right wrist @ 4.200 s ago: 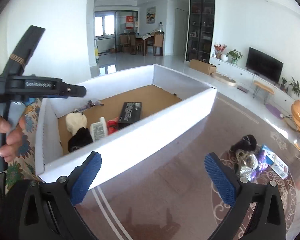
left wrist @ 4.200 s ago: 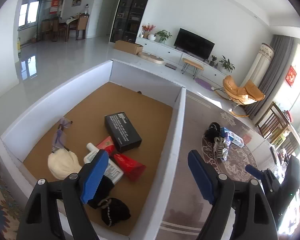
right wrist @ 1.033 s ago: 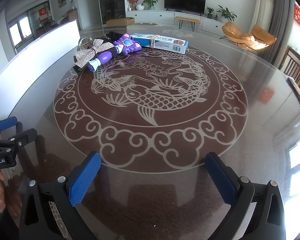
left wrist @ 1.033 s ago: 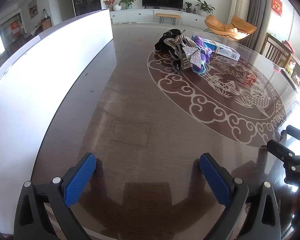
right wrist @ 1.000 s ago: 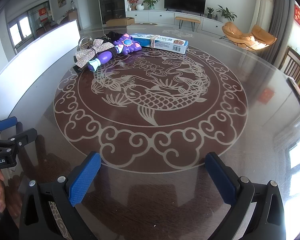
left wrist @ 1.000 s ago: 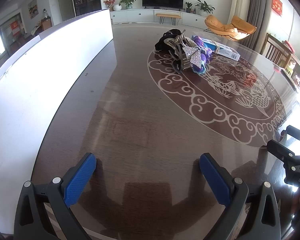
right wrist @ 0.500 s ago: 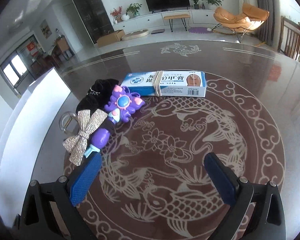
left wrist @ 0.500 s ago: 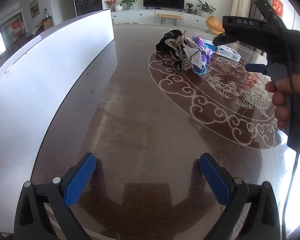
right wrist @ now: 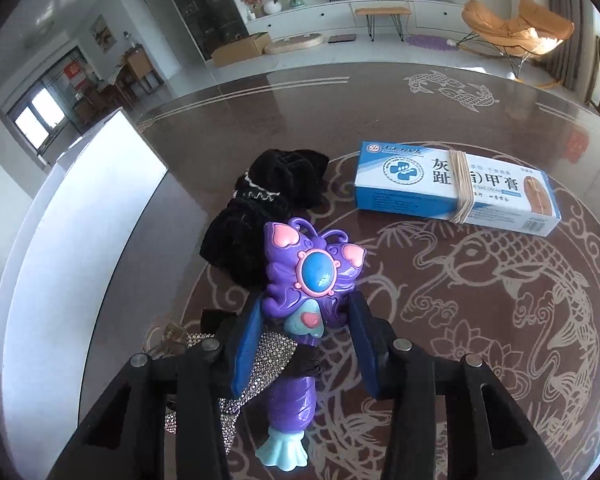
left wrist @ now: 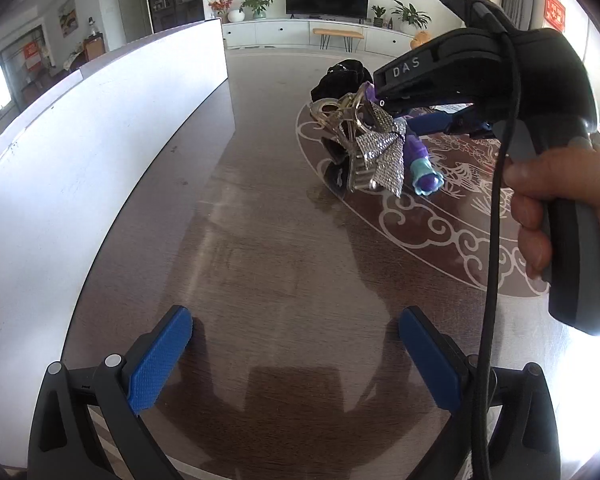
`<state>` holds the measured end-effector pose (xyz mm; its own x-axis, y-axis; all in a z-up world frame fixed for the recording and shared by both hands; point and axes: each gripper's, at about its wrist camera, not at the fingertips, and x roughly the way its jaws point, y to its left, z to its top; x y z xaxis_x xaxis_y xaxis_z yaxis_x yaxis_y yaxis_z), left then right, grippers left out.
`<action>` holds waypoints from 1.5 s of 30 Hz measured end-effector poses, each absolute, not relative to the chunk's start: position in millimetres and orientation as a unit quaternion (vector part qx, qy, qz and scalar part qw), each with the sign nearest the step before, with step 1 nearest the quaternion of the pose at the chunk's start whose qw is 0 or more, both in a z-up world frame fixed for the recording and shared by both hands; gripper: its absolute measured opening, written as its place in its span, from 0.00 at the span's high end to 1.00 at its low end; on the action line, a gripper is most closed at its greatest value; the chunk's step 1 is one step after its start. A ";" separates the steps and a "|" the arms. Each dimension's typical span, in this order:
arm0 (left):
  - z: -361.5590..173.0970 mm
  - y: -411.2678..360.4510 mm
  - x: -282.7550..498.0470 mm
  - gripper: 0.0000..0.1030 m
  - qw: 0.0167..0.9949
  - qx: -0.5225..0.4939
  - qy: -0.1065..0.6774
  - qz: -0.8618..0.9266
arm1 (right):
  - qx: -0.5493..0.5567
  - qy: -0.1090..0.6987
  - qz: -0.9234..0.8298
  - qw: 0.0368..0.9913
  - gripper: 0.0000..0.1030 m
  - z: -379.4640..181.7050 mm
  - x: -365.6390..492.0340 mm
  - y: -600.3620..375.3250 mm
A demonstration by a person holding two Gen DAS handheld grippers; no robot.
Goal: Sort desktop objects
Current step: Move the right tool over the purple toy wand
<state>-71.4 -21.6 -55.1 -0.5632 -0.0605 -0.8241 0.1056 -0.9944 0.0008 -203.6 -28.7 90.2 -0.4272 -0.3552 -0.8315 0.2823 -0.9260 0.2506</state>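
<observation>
Now your right gripper (right wrist: pixel 306 320) has its blue pads on either side of the purple wand (right wrist: pixel 302 300), just below its butterfly head, and they look pressed to it, so I judge the wand gripped, or nearly so. Squeeze evenly there: the neck is narrow and the plastic smooth, so it may twist if only one pad bites. The silver bow (right wrist: pixel 256 368) touches the wand's handle on the side toward the white box wall (right wrist: pixel 72 232), and the black scrunchie (right wrist: pixel 260 216) lies just beyond the wand's head; lift straight up so neither drags along. The medicine box (right wrist: pixel 452 190) sits apart, on the far side of the wand from the wall.

Your right hand (left wrist: pixel 556 200) holds its handle upright, nose tilted down onto the wand. Your left gripper (left wrist: pixel 296 356) hovers low over bare table beside the wall, jaws wide and empty.
</observation>
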 end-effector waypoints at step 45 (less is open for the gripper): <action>-55.6 -21.0 -67.9 0.00 0.049 0.463 0.024 -0.884 | 0.457 0.064 -0.880 0.115 0.00 72.8 -86.7 59.0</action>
